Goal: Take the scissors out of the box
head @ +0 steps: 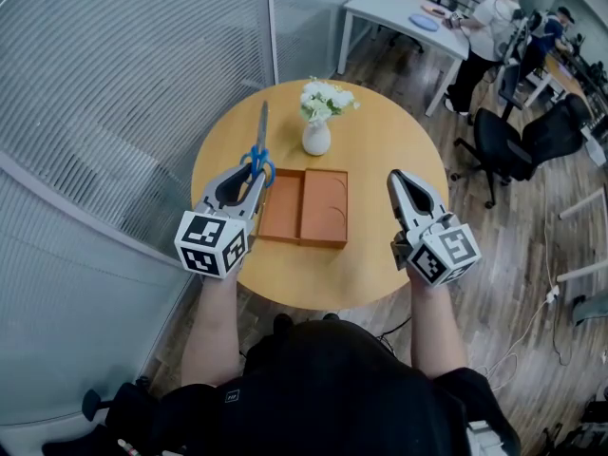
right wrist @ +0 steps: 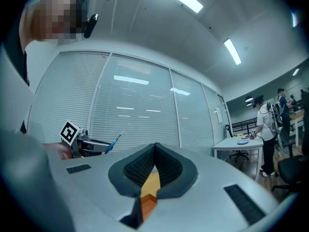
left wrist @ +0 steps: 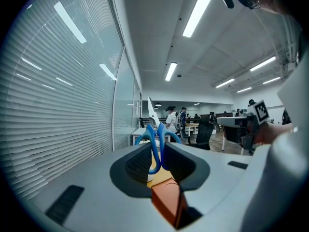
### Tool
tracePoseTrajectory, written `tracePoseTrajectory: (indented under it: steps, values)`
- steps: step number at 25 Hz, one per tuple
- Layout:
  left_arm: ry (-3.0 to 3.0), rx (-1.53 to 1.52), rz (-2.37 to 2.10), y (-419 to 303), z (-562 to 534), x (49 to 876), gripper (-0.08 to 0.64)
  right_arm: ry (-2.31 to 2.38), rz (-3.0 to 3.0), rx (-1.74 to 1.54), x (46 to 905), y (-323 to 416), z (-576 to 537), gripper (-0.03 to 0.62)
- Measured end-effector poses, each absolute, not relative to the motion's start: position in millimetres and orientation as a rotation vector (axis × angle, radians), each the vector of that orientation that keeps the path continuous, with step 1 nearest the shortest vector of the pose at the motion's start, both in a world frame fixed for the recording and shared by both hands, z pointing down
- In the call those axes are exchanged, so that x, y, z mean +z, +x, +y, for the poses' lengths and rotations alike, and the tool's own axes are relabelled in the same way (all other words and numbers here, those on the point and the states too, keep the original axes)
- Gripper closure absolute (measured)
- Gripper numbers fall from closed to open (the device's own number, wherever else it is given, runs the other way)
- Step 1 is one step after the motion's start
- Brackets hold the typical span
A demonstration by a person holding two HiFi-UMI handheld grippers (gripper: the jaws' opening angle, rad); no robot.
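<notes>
Between the jaws of the left hand-held gripper (head: 255, 171) sit the scissors (head: 261, 141), pinched by their blue handle loops. In the left gripper view the two pads close on the loops from either side, and the pale blade rises past the fingertips, pointing away from the person. The scissors are held in the air, clear of the orange box (head: 323, 212). The box lies open on the round wooden counter (head: 380, 141), just to the right of this hand-held gripper and below its tips, and its two compartments show only bare orange lining.

To the right of the box, the right hand-held gripper (head: 397, 180) hovers over the counter with its jaws pressed together. In its own view the ribbed pads meet at the tip, with nothing between them. The two hand-held grippers are well apart, with the box between them.

Beyond both sets of tips, on the far side of the box, a white vase (head: 316, 139) of white flowers stands upright on the counter. A glass wall with blinds runs to the left of the left hand-held gripper, and people sit at desks far off to the right.
</notes>
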State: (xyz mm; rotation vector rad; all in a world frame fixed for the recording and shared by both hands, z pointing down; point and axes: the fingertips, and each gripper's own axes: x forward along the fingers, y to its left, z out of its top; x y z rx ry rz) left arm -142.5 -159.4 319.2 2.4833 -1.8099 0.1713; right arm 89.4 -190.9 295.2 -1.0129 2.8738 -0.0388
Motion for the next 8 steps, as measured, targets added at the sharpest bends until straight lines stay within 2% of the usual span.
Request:
tracePoseTrajectory:
  steps: [8]
  values:
    - [2.489,0.161,-1.826,-142.3,-154.9,312.3,0.468,-1.009,2.876,-0.036,294.7,93.1,-188.4,0.557]
